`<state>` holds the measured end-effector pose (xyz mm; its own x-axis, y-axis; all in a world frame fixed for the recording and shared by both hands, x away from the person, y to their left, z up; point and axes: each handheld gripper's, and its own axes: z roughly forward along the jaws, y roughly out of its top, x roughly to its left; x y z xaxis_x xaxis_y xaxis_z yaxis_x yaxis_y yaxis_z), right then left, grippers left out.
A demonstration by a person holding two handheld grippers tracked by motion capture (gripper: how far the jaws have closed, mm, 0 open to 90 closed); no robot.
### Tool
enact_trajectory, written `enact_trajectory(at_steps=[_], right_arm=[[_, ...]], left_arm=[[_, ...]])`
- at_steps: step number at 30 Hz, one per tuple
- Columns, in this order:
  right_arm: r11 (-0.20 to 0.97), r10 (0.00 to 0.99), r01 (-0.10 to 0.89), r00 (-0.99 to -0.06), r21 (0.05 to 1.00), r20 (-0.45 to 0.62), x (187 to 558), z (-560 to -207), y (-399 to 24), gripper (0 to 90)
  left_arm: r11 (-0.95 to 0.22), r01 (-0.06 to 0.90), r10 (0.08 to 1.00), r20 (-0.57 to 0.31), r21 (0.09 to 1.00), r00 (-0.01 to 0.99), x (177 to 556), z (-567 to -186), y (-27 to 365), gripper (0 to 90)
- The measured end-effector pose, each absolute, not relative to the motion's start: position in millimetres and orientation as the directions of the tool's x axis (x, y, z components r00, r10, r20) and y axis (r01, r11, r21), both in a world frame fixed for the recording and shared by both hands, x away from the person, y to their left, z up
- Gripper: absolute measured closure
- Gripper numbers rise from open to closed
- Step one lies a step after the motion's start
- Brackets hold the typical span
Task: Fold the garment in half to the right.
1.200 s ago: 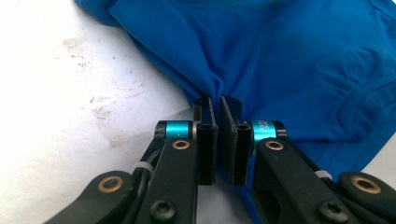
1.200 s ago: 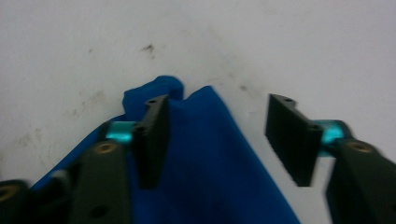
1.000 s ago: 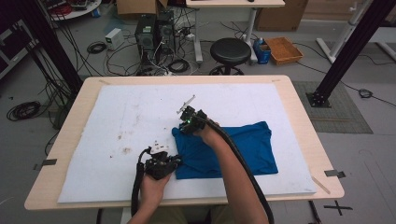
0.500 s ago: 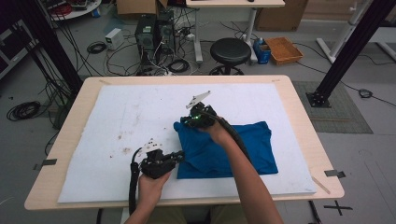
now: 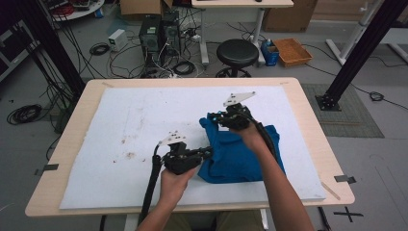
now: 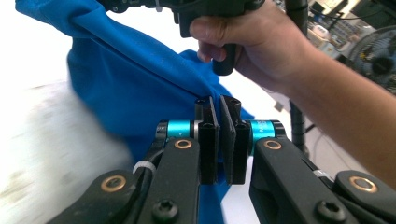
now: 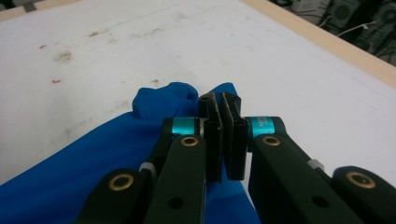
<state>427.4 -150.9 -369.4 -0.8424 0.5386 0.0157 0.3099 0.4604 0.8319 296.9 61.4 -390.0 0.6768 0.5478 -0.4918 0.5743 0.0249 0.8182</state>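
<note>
Nearest the front edge of the table [image 5: 308,113], on the white mat [image 5: 120,125]: left gripper [image 5: 208,153], jaws clamped on the near-left corner of the blue cloth [image 5: 235,159]. In the left gripper view, pads [image 6: 208,119] pressed together with a fold of the cloth [image 6: 140,84] pinched between them and fabric stretched up and away toward the other hand [image 6: 261,46].

Farther in, right of the mat's middle: bulk of the cloth, partly lifted and bunched, right part lying flat toward the right edge.

Farther still, at the cloth's far-left corner: right gripper [image 5: 215,119], likewise closed tight on the fabric. In the right gripper view, a blue corner [image 7: 177,100] poking out just beyond the shut tips, stained white mat [image 7: 140,42] behind, wooden table rim [image 7: 327,44] at the far right.
</note>
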Motion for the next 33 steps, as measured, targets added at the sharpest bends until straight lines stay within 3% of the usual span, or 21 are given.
enact_trajectory(at_steps=[12, 22, 23, 24, 25, 28, 30, 33], right_arm=[[0.372, 0.714, 0.426, -0.699, 0.825, 0.039, 426, -388, -239, 88.3], [0.265, 0.839, 0.482, -0.543, 0.836, 0.047, 414, -400, -304, 88.2], [0.252, 0.849, 0.493, -0.525, 0.833, 0.053, 413, -401, -308, 87.8], [0.243, 0.860, 0.501, -0.507, 0.831, 0.055, 412, -402, -311, 84.4], [0.213, 0.876, 0.515, -0.477, 0.830, 0.071, 410, -402, -316, 71.2], [0.151, 0.913, 0.531, -0.399, 0.834, 0.088, 403, -399, -330, 56.8], [0.130, 0.930, 0.505, -0.359, 0.853, 0.071, 394, -395, -340, 56.5], [0.149, 0.912, 0.471, -0.405, 0.869, 0.063, 370, -387, -345, 61.7]], left_arm=[[-0.094, 0.644, 0.520, -0.514, 0.759, 0.682, 331, -395, -33, 85.8], [-0.168, 0.628, 0.513, -0.477, 0.760, 0.714, 342, -405, -106, 85.0], [-0.170, 0.622, 0.525, -0.464, 0.764, 0.714, 342, -405, -110, 82.4], [-0.158, 0.621, 0.536, -0.461, 0.768, 0.707, 343, -405, -111, 73.9], [-0.153, 0.615, 0.542, -0.455, 0.773, 0.706, 343, -404, -110, 62.6], [-0.159, 0.556, 0.584, -0.376, 0.816, 0.720, 343, -398, -93, 46.4], [-0.155, 0.503, 0.621, -0.313, 0.850, 0.719, 341, -393, -72, 40.1], [-0.146, 0.441, 0.661, -0.245, 0.886, 0.710, 337, -391, -33, 34.3]])
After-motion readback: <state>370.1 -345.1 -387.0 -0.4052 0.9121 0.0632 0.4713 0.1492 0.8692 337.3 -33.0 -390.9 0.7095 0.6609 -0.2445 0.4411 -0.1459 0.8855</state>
